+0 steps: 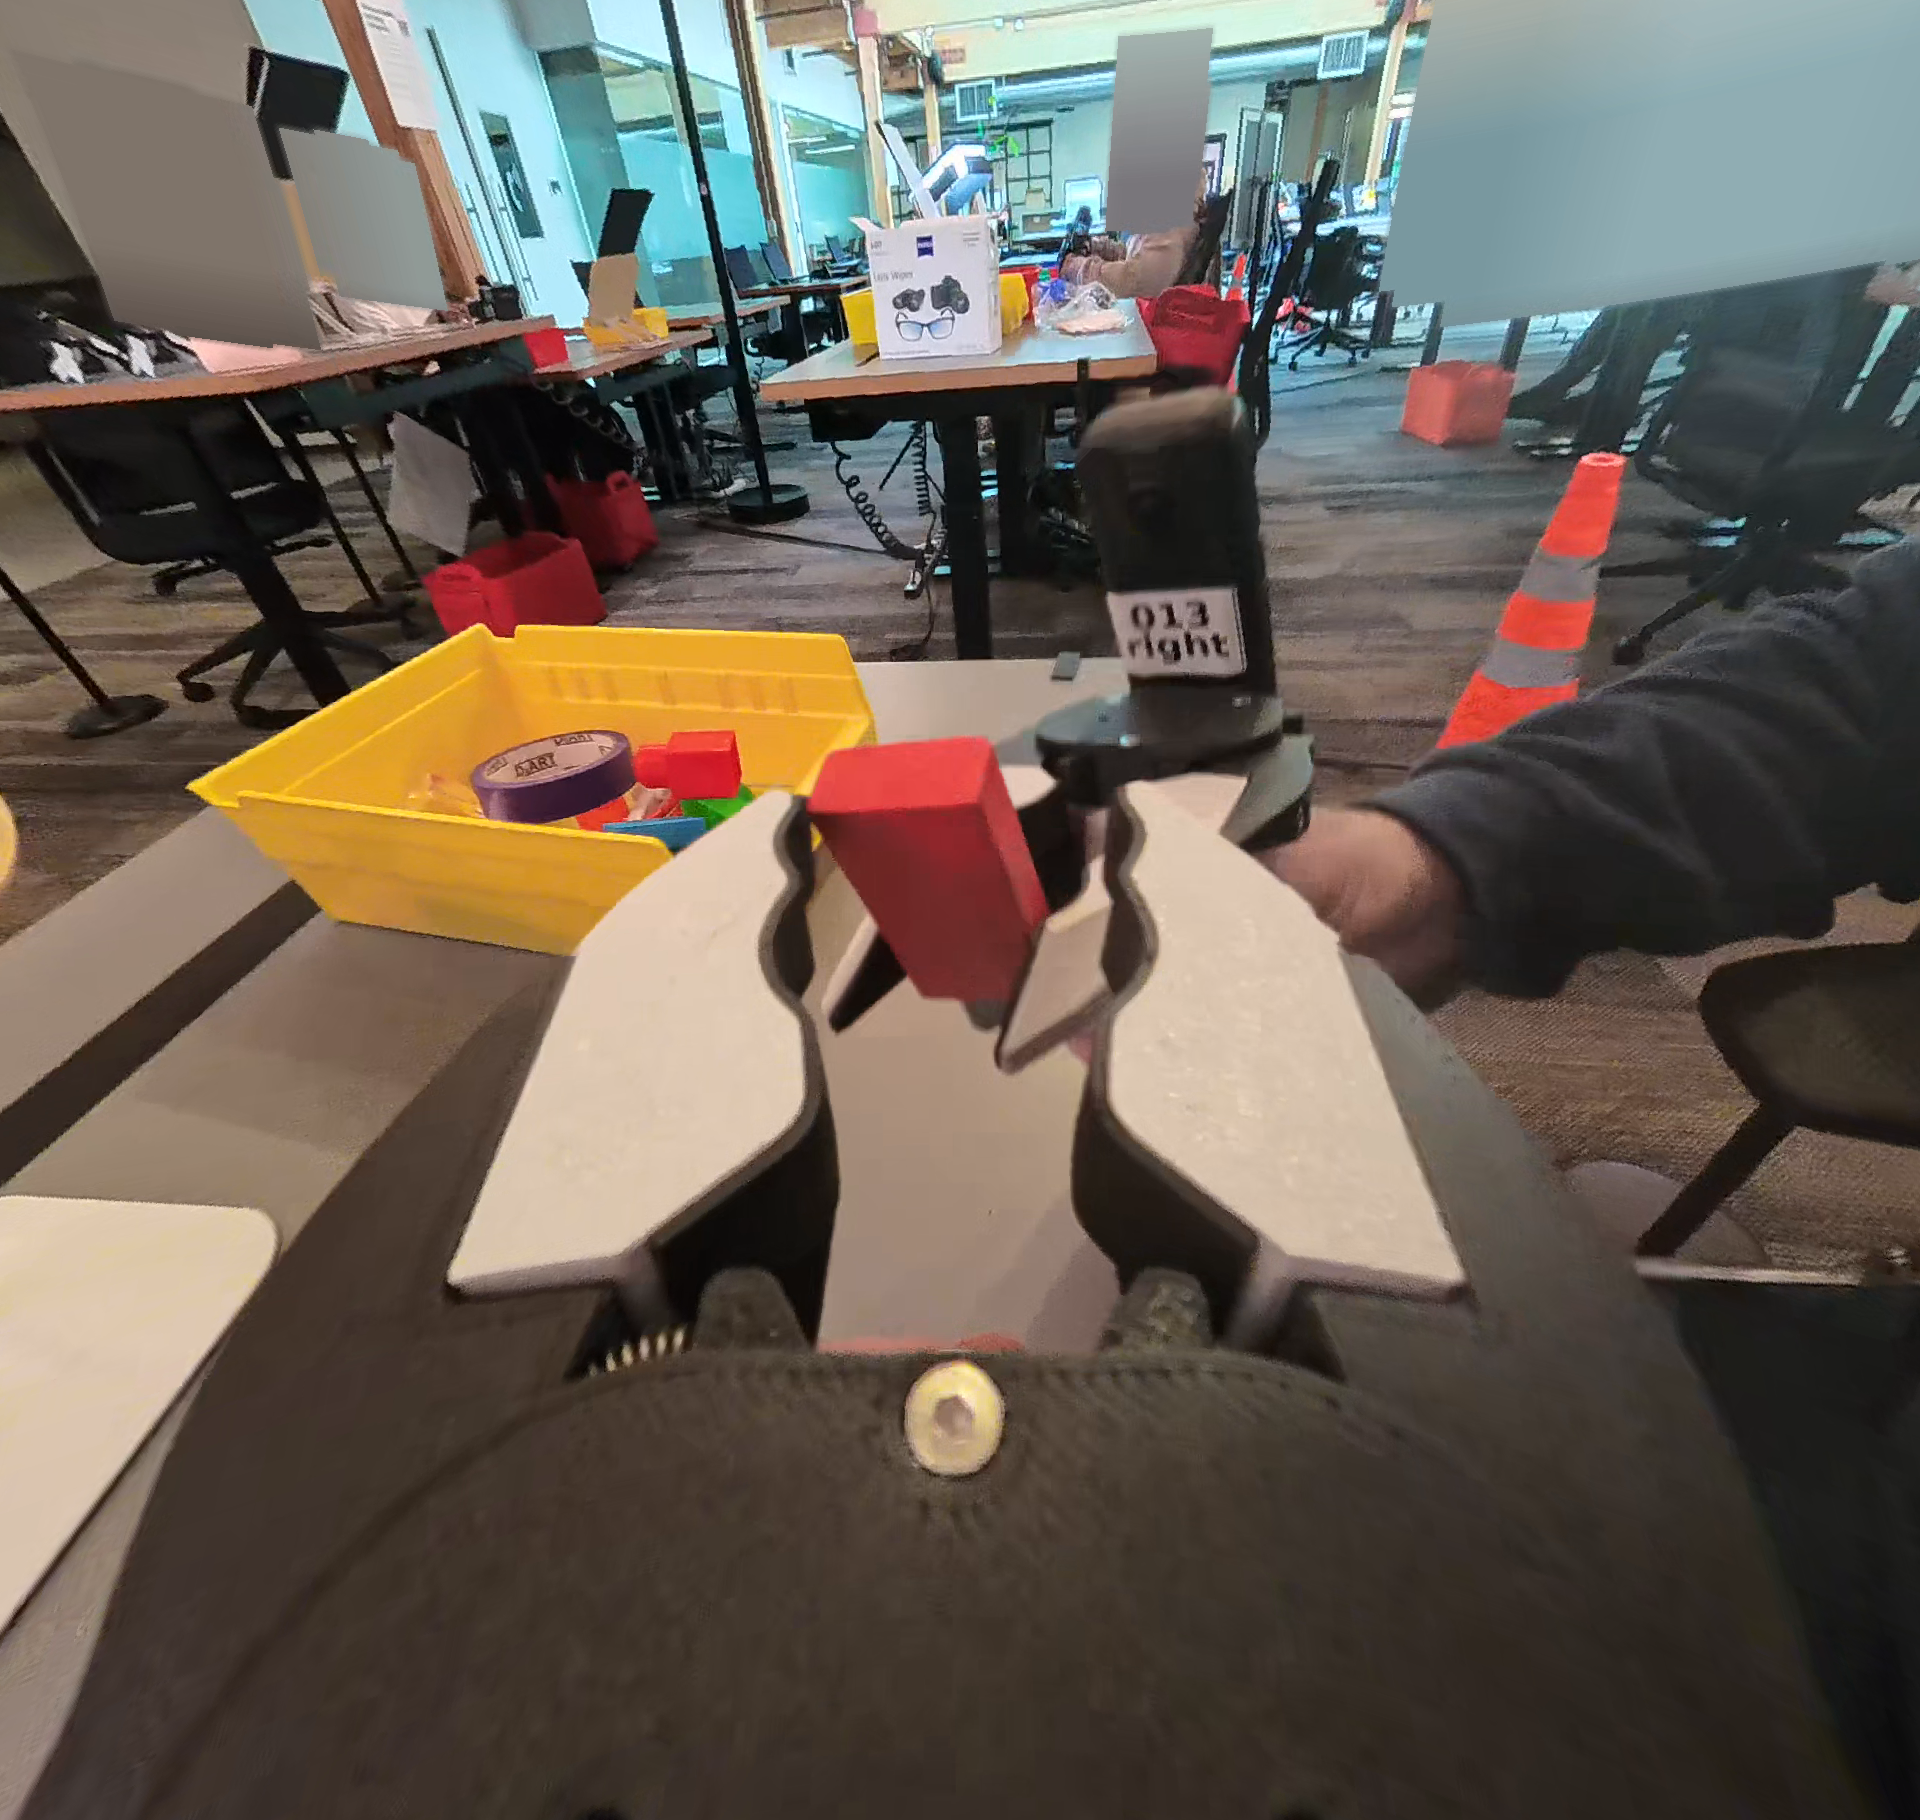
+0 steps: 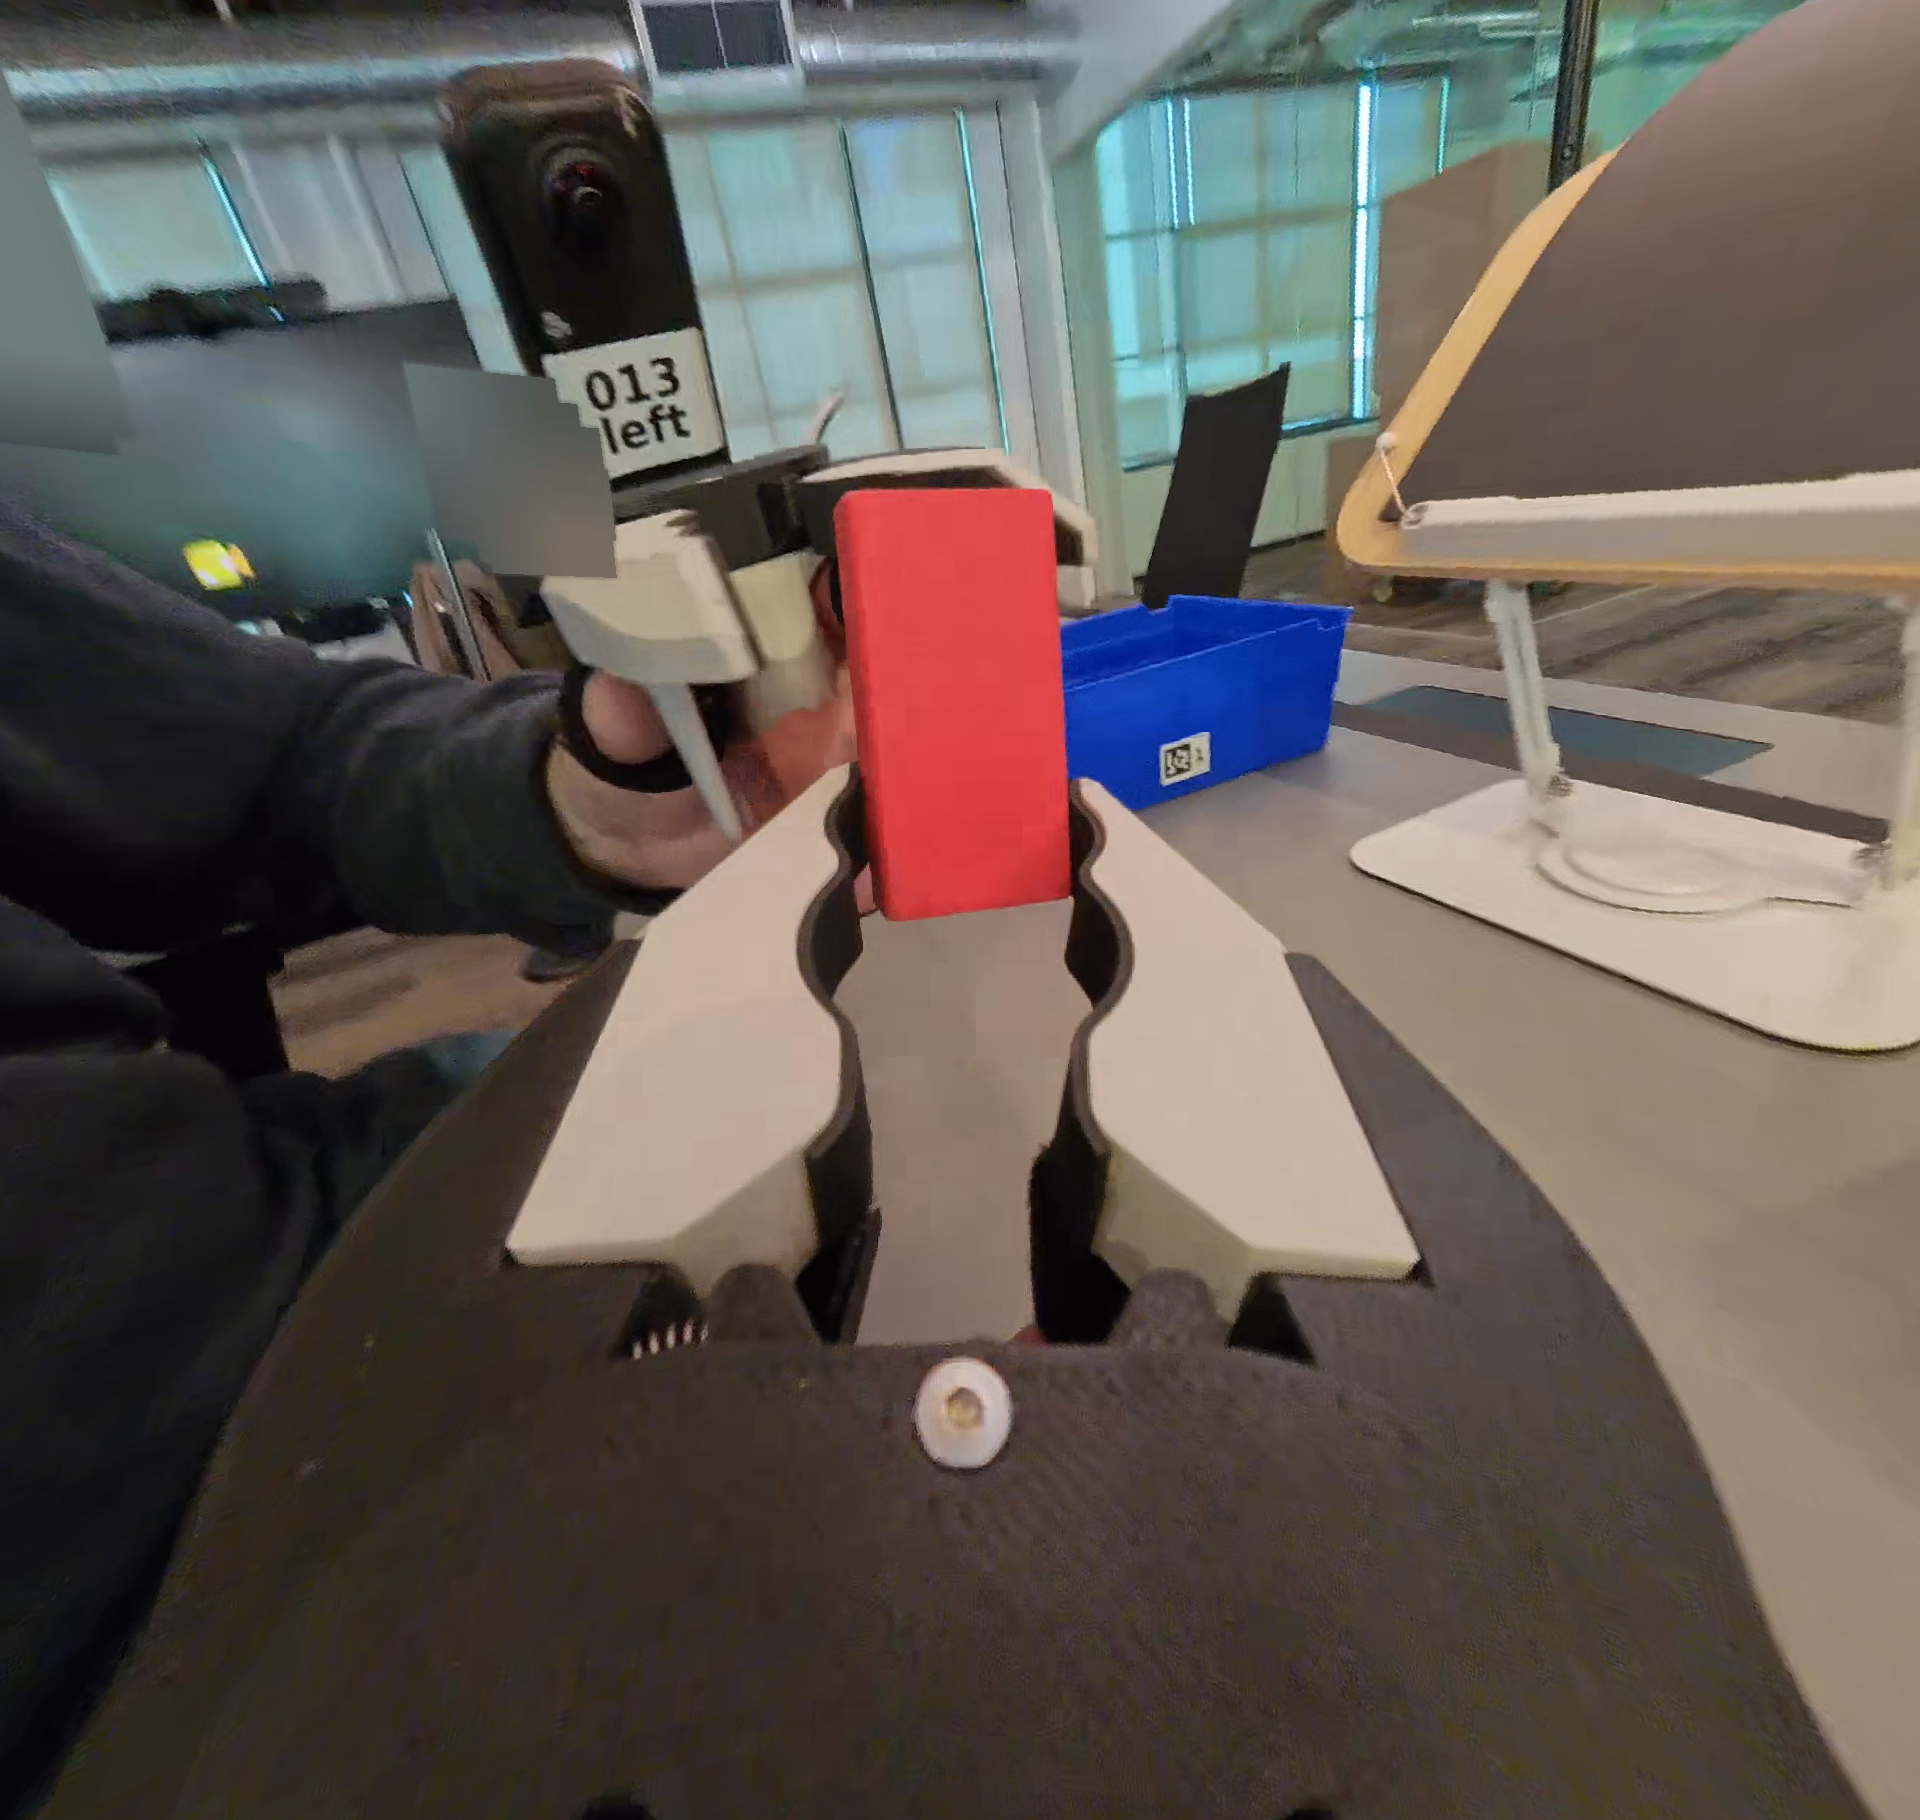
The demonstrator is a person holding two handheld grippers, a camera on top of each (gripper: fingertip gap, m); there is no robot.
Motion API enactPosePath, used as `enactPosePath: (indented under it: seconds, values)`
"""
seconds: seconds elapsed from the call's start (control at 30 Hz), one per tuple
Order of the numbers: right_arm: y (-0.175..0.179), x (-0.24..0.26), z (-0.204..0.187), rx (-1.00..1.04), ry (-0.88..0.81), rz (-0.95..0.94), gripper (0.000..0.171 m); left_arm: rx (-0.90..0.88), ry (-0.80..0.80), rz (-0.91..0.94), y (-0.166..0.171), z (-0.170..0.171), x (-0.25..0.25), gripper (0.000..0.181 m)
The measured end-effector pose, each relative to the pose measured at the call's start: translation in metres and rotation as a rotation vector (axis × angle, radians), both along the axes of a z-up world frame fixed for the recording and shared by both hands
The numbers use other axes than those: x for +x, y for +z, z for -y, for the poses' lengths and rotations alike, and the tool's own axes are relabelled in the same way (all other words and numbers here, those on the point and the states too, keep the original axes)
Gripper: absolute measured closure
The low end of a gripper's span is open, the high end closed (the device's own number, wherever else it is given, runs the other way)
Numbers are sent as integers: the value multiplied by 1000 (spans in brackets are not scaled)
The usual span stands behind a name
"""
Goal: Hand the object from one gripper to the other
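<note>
Your right tongs (image 2: pixel 961 851) grip the lower end of the red block (image 2: pixel 951 700), its long axis standing up between your spread, empty left tongs (image 1: pixel 951 851).

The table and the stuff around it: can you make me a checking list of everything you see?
Surface: grey table, mostly bare.
Job's things: red block, held upright above the table.
Clutter: yellow bin holding a tape roll and coloured blocks; blue bin; white stand.
Grippers: right gripper shut on the block's lower end; left gripper open around it.
Cables: coiled cable under a far desk.
Surroundings: office desks, chairs, orange cone, red bins on the floor.
</note>
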State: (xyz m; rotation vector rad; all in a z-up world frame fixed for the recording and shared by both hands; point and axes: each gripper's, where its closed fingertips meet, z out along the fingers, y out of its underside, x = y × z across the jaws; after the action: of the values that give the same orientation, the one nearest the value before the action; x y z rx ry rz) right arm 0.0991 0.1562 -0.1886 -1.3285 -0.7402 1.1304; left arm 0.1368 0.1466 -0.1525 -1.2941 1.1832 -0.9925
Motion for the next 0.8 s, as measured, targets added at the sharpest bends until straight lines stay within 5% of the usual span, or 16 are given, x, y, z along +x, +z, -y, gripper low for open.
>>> enactPosePath:
  seconds: [0.1,0.47,0.53,0.8]
  values:
    - [-2,-2,5,4,14,-53,137,-64,-26,5,-3,-1,0,147]
    - [-4,-4,6,7,19,-35,137,-120,-78,-2,-8,3,1,148]
    - [-2,1,5,25,-1,-6,123,-135,-89,-3,-6,3,0,148]
    - [2,21,20,770,-170,666,91,-363,-274,-114,-7,9,-9,148]
